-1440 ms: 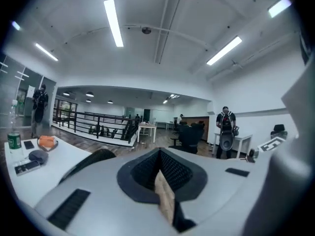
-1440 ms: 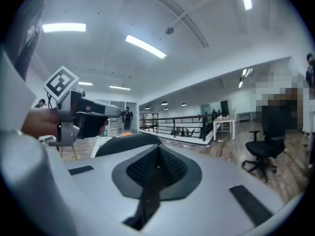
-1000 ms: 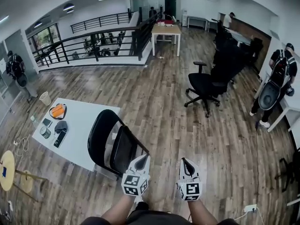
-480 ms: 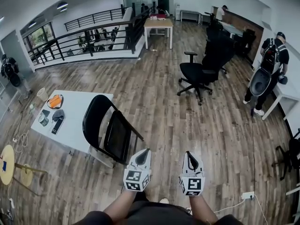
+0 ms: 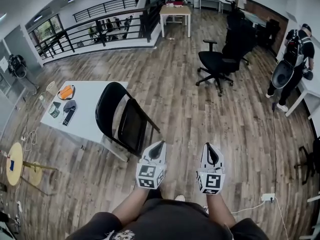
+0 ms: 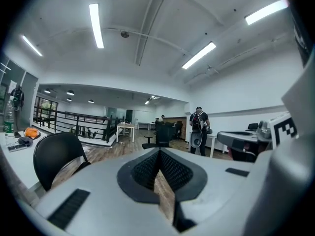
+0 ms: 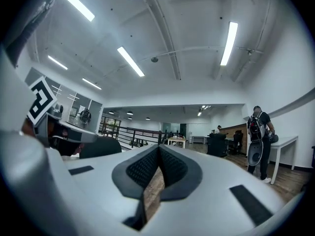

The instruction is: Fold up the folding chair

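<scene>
The folding chair point(image 5: 125, 121) stands on the floor point(image 5: 185, 109) just beside the right edge of the table point(image 5: 90, 119). The left tool point(image 5: 159, 144) is in front of the chair, near it but apart, and the right tool point(image 5: 209, 146) is to its right. An office chair point(image 5: 215, 66) stands farther back on the right. A railing point(image 5: 90, 31) runs behind the table, and a person point(image 5: 292, 66) stands at the far right.

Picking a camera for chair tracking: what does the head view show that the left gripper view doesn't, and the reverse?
Head view only: the black folding chair's seat and legs, a small round wooden table and a power strip on the wood floor.
Left gripper view only: overhead strip lights, and the left gripper up close, jaws shut on nothing.
Both: the folding chair's backrest, the black office chair, the person with a backpack.
</scene>
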Tool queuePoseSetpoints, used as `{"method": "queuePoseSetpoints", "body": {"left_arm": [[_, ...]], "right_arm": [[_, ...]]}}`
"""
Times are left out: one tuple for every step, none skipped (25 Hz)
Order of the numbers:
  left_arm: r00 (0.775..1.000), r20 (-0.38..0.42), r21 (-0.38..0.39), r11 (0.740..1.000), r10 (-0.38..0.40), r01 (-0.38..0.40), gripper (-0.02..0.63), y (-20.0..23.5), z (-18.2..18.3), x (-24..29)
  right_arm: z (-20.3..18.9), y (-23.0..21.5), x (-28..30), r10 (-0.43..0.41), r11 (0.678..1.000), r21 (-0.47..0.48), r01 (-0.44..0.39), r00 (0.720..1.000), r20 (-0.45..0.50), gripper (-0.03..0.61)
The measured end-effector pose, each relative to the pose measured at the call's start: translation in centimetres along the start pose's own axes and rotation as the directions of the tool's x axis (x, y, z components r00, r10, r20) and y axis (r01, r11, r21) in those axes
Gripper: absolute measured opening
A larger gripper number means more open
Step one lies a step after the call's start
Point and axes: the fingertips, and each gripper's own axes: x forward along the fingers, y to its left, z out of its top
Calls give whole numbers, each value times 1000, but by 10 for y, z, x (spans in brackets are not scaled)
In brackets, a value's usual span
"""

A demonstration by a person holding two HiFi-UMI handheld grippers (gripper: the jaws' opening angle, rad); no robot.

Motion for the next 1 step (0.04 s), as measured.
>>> {"method": "queuePoseSetpoints", "body": {"left_arm": [[1000,0,2,1000,2,-2,5,-3,3,-2]], "right_arm": [[3,-1,-1,1,1000,1,-1,1000,1,13]]}}
